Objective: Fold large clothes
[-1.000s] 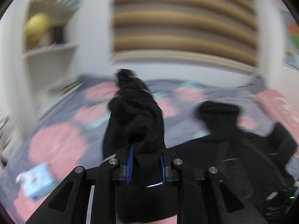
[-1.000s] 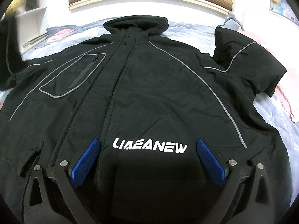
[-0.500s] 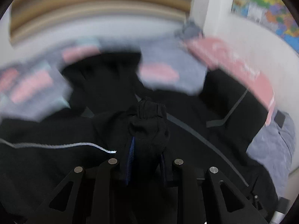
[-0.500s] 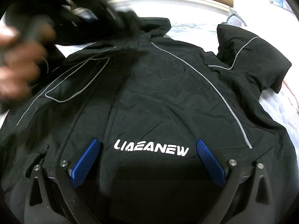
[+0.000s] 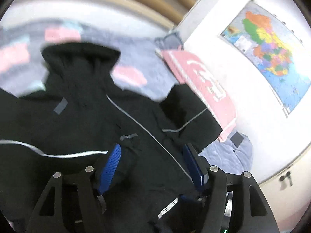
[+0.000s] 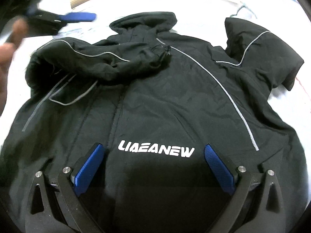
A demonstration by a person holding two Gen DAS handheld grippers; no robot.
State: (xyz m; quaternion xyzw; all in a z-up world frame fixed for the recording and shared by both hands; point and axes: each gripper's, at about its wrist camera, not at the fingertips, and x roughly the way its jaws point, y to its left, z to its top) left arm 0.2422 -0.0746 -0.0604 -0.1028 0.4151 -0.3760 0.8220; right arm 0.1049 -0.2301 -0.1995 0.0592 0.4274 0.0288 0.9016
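A large black jacket (image 6: 175, 106) with grey piping and a white LIAEANEW logo lies flat, front up, on the bed. Its left sleeve (image 6: 101, 64) is folded across the chest, cuff near the collar. Its right sleeve (image 6: 258, 52) is bunched at the far right. My right gripper (image 6: 155, 153) is open and empty, low over the hem beside the logo. My left gripper (image 5: 152, 155) is open above the jacket (image 5: 77, 120), the sleeve cuff (image 5: 128, 141) lying by its left finger. The left gripper also shows in the right wrist view (image 6: 64, 18) at the upper left, blurred, with the hand holding it.
The bed has a grey quilt with pink patches (image 5: 128, 75). A pink cloth (image 5: 204, 85) lies by the jacket's right sleeve along the white wall. A coloured map (image 5: 270, 52) hangs on that wall. A striped headboard (image 5: 116, 5) stands behind the bed.
My left gripper carried the left sleeve across the jacket's chest, opened and let it go. The sleeve now lies folded over the chest. The right gripper has stayed open over the hem.
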